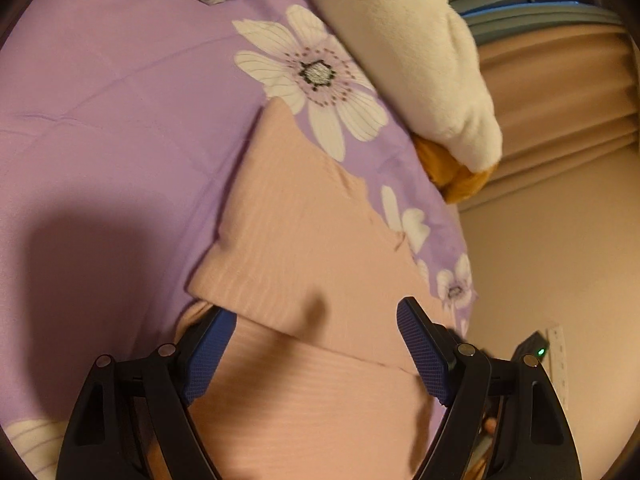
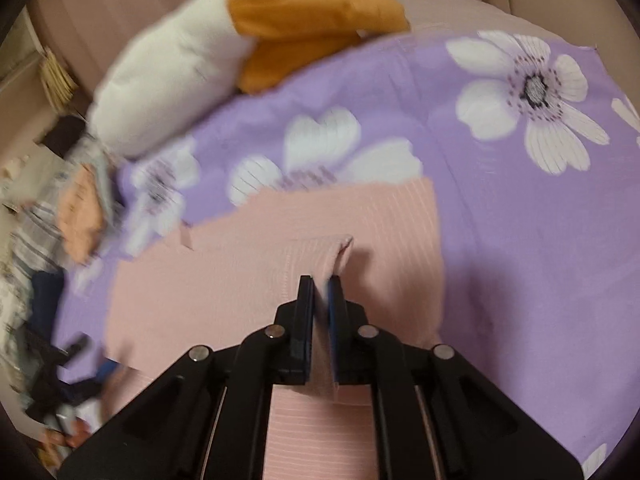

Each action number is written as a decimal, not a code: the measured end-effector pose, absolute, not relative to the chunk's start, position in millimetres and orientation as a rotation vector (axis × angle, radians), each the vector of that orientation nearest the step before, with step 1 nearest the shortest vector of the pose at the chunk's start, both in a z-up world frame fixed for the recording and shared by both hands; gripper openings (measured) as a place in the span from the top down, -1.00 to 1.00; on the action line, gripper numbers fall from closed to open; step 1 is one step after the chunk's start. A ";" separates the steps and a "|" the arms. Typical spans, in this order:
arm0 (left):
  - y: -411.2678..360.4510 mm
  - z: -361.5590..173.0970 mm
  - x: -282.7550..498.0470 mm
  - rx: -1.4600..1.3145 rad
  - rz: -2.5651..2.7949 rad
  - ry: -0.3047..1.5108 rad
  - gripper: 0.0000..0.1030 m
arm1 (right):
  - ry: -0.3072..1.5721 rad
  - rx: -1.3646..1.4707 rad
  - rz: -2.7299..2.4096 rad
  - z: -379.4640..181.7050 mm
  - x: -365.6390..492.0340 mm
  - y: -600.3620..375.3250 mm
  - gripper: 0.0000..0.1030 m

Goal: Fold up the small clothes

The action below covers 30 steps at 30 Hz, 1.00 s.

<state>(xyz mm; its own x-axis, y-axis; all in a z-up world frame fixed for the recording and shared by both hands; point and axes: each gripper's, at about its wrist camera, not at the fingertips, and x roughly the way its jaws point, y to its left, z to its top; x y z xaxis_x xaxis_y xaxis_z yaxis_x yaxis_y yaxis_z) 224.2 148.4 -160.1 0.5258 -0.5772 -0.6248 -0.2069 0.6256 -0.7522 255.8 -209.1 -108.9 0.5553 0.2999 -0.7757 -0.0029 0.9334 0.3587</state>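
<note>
A pink ribbed garment [image 1: 304,240] lies partly folded on a purple floral bedspread [image 1: 120,100]. My left gripper [image 1: 316,320] is open just above its near part, one blue pad on each side of a fold edge. In the right wrist view the same pink garment [image 2: 280,248] lies on the bedspread [image 2: 520,220]. My right gripper [image 2: 322,280] is shut on a pinched-up corner of it, and the fabric rises in a ridge from the jaws.
A white and orange plush toy [image 1: 420,60] lies at the bed's far edge; it also shows in the right wrist view [image 2: 180,72]. A pile of striped and orange clothes [image 2: 60,220] sits at the left. Beige curtains [image 1: 560,100] hang beyond the bed.
</note>
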 end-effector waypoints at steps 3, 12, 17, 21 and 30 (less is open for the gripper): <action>146.9 -155.7 220.2 -0.855 -0.253 1.043 -0.59 | 0.975 0.266 0.153 -110.4 255.1 -208.2 0.70; 128.7 -109.9 204.5 -0.582 -0.334 0.963 -0.59 | 0.939 0.247 0.319 -109.9 237.4 -197.0 0.64; 112.0 -137.2 229.4 -0.488 -0.262 1.037 -0.30 | 0.973 0.252 0.289 -129.0 238.9 -198.4 0.75; 114.2 -153.6 231.0 -0.465 -0.221 1.090 -0.19 | 0.968 0.290 0.288 -115.9 225.5 -212.1 0.63; 147.5 -110.8 148.5 -0.557 -0.256 1.038 -0.40 | 0.968 0.420 0.303 -108.9 129.7 -267.7 0.09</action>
